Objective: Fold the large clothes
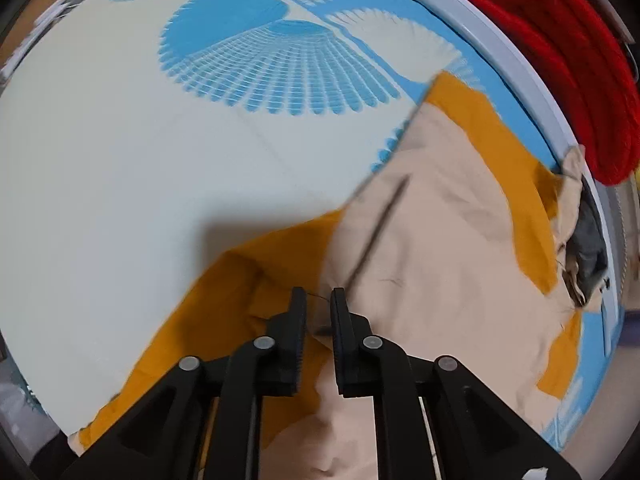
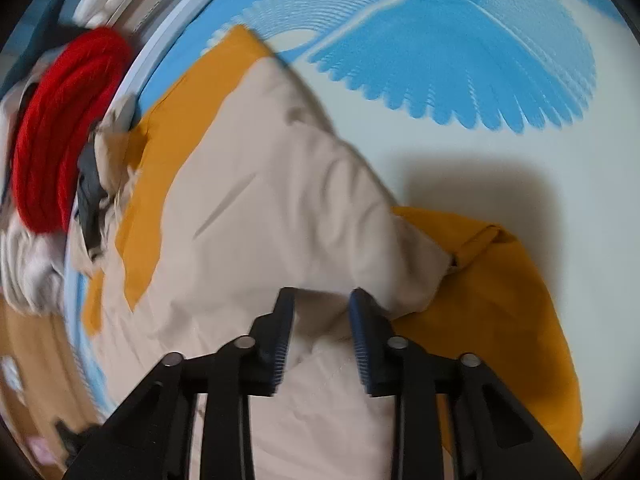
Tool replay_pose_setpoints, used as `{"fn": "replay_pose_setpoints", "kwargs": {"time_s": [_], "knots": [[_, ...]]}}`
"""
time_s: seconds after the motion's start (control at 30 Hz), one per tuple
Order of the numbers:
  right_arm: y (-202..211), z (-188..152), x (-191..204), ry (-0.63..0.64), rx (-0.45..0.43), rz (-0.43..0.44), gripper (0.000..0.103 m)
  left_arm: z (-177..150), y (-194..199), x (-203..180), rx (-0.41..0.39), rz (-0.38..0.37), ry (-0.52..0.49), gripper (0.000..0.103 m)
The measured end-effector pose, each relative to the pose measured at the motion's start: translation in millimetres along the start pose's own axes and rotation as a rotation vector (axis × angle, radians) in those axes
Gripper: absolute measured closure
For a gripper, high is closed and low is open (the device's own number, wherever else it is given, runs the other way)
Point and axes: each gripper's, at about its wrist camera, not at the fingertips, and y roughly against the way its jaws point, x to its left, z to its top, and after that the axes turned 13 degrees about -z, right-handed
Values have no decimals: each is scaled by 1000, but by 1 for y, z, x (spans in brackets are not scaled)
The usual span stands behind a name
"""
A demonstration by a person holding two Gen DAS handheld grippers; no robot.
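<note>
A large garment, mustard yellow outside (image 1: 256, 264) with a beige lining (image 1: 448, 248), lies on a pale table with blue fan prints (image 1: 120, 152). My left gripper (image 1: 319, 300) hangs over the seam where yellow meets beige, jaws a narrow gap apart, with beige cloth showing between them. In the right wrist view the beige lining (image 2: 260, 208) fills the middle and a yellow sleeve (image 2: 492, 304) lies to the right. My right gripper (image 2: 322, 300) stands open with a raised fold of beige cloth between its fingers.
A pile of other clothes with a red knit item (image 1: 560, 64) sits beyond the table's white rim (image 1: 520, 60); it also shows in the right wrist view (image 2: 60, 128). A grey and beige bundle (image 1: 584, 252) lies at the table edge.
</note>
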Motion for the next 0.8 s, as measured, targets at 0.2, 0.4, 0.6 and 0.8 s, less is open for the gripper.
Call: {"fn": "replay_pose_setpoints", "kwargs": {"time_s": [0.2, 0.4, 0.6, 0.8], "knots": [[39, 1, 24, 94, -182, -43, 73, -12, 20, -52, -90, -56, -259, 83], [12, -2, 38, 148, -75, 29, 70, -27, -39, -45, 160, -52, -266, 78], [11, -7, 46, 183, -61, -28, 70, -33, -30, -61, 119, -20, -348, 76], [2, -8, 54, 232, -50, -43, 69, -39, -44, -61, 187, 2, -349, 66]]}}
